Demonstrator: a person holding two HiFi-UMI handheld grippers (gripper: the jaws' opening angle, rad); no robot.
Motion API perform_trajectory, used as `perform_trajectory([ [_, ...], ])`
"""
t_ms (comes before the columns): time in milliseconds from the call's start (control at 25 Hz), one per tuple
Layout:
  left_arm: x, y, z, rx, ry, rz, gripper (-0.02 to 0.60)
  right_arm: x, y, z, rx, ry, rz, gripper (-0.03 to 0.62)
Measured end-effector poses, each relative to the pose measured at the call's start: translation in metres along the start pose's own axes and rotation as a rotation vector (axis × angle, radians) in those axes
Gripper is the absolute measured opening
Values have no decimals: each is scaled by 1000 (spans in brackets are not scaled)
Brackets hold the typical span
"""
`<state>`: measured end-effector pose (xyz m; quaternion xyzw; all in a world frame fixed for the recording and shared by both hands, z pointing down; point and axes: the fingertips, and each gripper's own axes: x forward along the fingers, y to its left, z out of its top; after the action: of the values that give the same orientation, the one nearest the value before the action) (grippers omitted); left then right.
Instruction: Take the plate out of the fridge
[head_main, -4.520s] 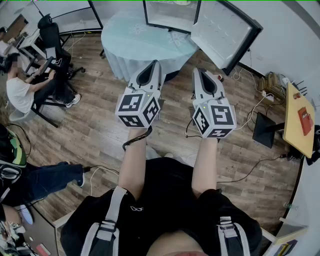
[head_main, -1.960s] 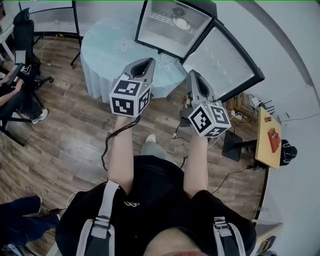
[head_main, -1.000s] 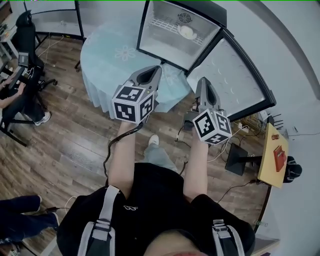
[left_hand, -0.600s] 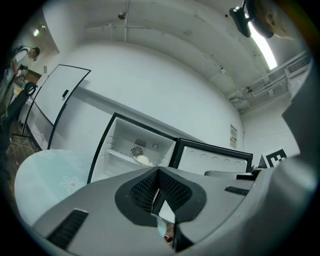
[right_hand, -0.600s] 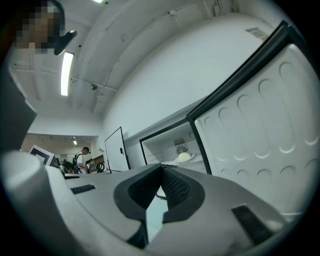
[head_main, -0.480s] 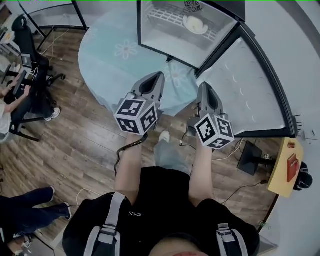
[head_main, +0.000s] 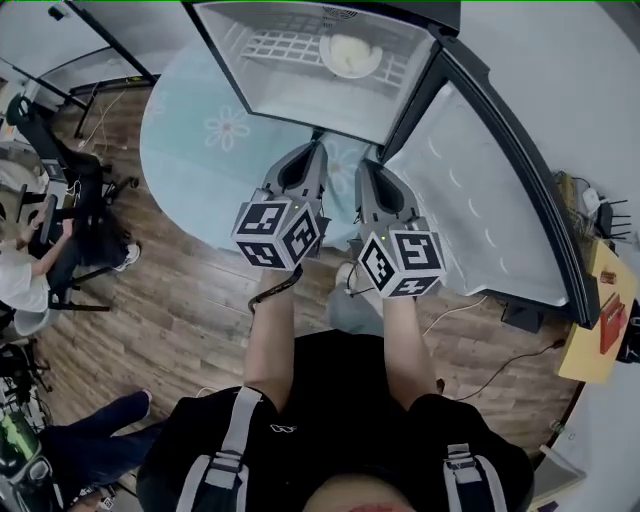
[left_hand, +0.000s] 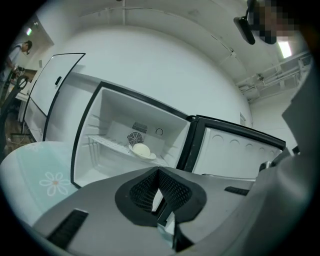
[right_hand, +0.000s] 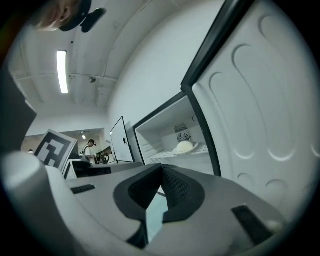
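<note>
Moved: we had stepped closer, and both grippers hung nearer the fridge (head_main: 300, 95), over the table (head_main: 190, 150).
Left gripper (head_main: 312, 152): jaws together, empty.
Right gripper (head_main: 366, 168): jaws together, empty.
Plate (head_main: 350, 55): on the fridge shelf, well apart from both.
Done: door (head_main: 480, 220) open.
Left: we judged reaching, gripping and lifting out remained.
</note>
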<state>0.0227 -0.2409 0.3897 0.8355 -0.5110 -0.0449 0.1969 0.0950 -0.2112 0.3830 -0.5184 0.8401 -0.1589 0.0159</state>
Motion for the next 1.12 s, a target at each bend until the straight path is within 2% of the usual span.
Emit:
perform_trajectory([
  [160,28,0,16,-19,-49,15,0,18,-24,24,-59,2,-17,-3],
  [280,39,8,21,-46,-81,17,0,35,-36,23,-83,29,-22,-3],
  [400,46,21,19,-51,-64,49,0,52,-35,15,-78,50,-1,-3],
  [640,61,38,31,-46,-63,63,0,83,-32,25,-68,35,5,-3],
  [800,72,45,45,-55,-70,56,0,92,-38,40,-73,8,-48,-3],
  [960,85,40,44,-34,-36,30,0,99,-48,46,-48,-4,-95,-2],
  [1120,94,48,45,-32,-18,44,2,107,-48,46,-44,-13,-121,6],
])
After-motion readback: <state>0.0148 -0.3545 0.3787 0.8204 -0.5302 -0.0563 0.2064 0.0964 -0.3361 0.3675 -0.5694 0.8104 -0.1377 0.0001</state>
